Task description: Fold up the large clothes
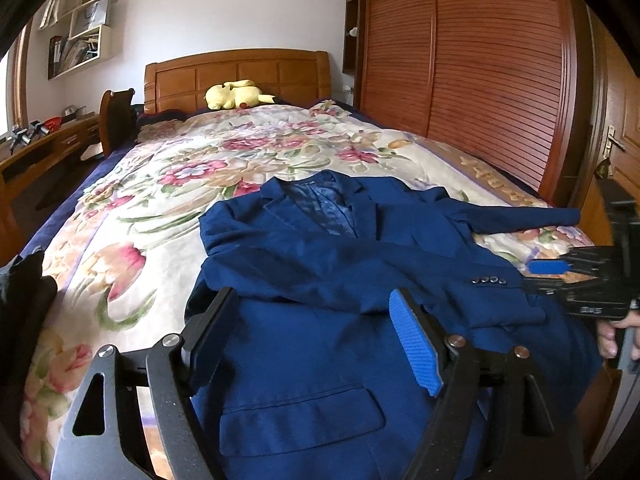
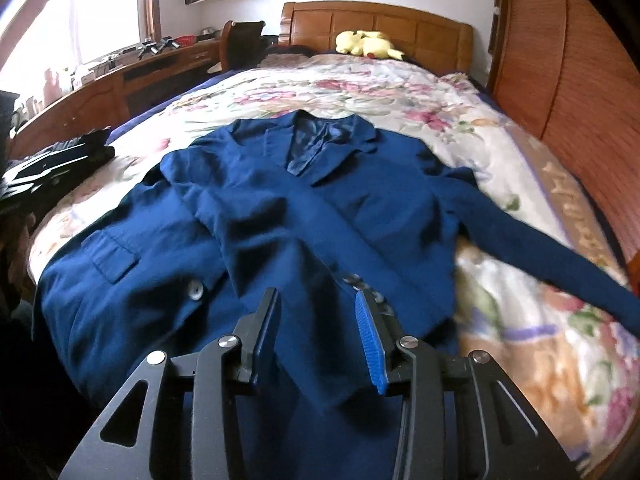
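Lay flat across the floral bedspread (image 1: 132,216), directly under and ahead of both tools: a navy blazer (image 1: 320,352), collar toward the far headboard (image 1: 240,76). One sleeve (image 2: 280,220) folded over the chest, its buttoned cuff just beyond the right gripper (image 2: 318,334); other sleeve stretched out to that gripper's right. Left gripper (image 1: 308,340) hovered above the lower front panel near the flap pocket (image 1: 304,420), fingers wide apart, nothing pinched. Right gripper's fingers parted too, no cloth clamped, folded sleeve's edge below the gap. Seen from the left wrist, off to the right edge with a hand (image 1: 616,336) behind it. Far ahead: yellow plush toy (image 1: 236,94) by the headboard.
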The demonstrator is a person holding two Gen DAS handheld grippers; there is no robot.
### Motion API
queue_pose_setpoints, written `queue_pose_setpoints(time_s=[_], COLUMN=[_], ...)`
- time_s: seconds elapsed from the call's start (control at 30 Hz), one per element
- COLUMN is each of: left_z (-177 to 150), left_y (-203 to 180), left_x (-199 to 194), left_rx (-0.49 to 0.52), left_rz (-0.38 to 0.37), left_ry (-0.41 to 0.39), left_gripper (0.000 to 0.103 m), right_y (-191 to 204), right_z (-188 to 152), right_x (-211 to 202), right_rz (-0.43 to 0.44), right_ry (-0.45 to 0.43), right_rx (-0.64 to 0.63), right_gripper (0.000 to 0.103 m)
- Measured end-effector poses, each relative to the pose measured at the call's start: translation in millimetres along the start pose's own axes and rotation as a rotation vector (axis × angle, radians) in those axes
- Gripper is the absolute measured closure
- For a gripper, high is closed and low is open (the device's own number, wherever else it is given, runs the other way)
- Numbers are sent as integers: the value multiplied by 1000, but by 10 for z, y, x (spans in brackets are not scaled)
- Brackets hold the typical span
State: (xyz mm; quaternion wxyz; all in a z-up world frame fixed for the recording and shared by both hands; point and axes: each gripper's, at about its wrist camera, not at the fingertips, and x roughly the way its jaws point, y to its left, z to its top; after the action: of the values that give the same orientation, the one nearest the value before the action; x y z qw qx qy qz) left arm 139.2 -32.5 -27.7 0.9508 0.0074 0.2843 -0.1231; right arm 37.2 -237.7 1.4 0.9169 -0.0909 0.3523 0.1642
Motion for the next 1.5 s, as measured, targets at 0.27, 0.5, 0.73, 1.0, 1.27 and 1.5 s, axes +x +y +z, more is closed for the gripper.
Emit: queue_pose_setpoints(time_s=[0.27,0.5,0.73,1.0,1.27,1.5], left_z=[28,46,53,37,8,-40], left_y=[-9,-82,-336,-628,-903,-1086], left_x=[-23,10,210,395,611,751], left_rx=[-14,-16,23,52,69,103], left_rz=[-51,-54,-38,-83,-98,-95], left_ry=[-10,-20,2,40,68,91], left_gripper=[20,19,19,19,19,19], right_y=[-26,-95,-343,-1005,-1764,-2356], right_z=[-116,-185,-215,-339,-452,-446], right_x=[814,758,301,-76,-258,-411], right_rz=[13,33,-13,-154,-324,-419], right_ry=[191,172,131,118,120,75], right_rx=[11,32,50,131,243,377], right_gripper=[63,63,63,63,62,59])
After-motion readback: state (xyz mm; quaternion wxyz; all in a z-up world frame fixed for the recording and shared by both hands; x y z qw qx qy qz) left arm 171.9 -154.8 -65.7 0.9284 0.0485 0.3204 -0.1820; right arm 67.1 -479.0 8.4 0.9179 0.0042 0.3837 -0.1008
